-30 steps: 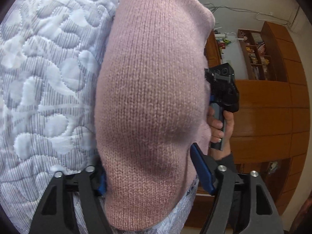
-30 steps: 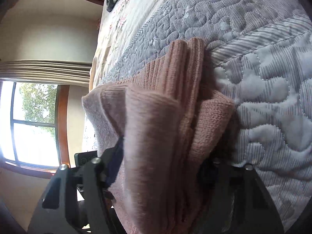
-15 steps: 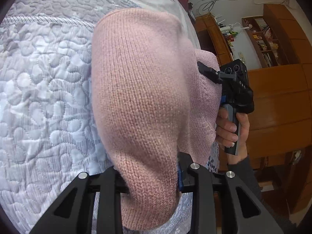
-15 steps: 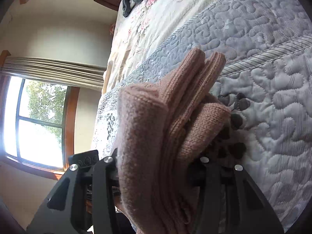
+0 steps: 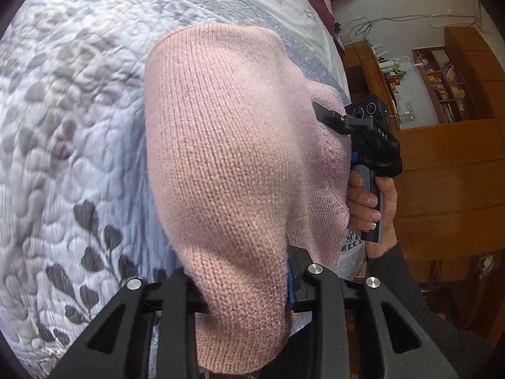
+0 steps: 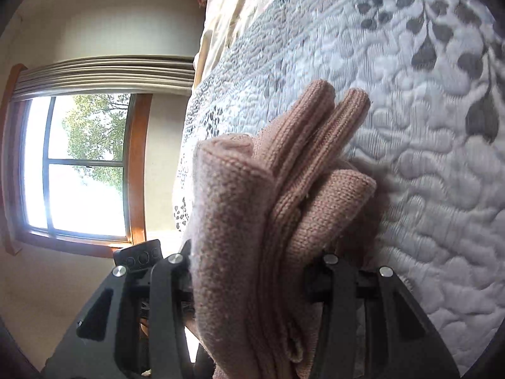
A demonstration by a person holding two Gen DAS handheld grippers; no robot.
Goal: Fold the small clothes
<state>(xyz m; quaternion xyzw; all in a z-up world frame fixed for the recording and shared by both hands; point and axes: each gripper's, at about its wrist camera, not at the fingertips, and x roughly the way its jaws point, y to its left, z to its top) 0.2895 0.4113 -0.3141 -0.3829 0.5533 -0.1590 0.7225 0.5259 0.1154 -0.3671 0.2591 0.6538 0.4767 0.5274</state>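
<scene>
A folded pink knit sweater (image 5: 227,164) hangs between both grippers, lifted just off the quilted bedspread (image 5: 69,120). My left gripper (image 5: 246,287) is shut on one end of it; the knit bulges over its fingers. In the left wrist view the right gripper (image 5: 328,117) bites the sweater's far edge, with a hand (image 5: 372,202) on its handle. The right wrist view shows the sweater (image 6: 252,237) as a stack of several folded layers clamped in my right gripper (image 6: 255,271). The fingertips of both are hidden by cloth.
The grey and white quilted bedspread (image 6: 410,126) fills the space under the sweater. Wooden cabinets and shelves (image 5: 448,145) stand beyond the bed's edge. A window (image 6: 79,164) with a wooden frame and a curtain is on the other side.
Both grippers closed tighter on the sweater and carried it across the bed toward the leaf-patterned part of the quilt. The left gripper's jaws narrowed since a second ago.
</scene>
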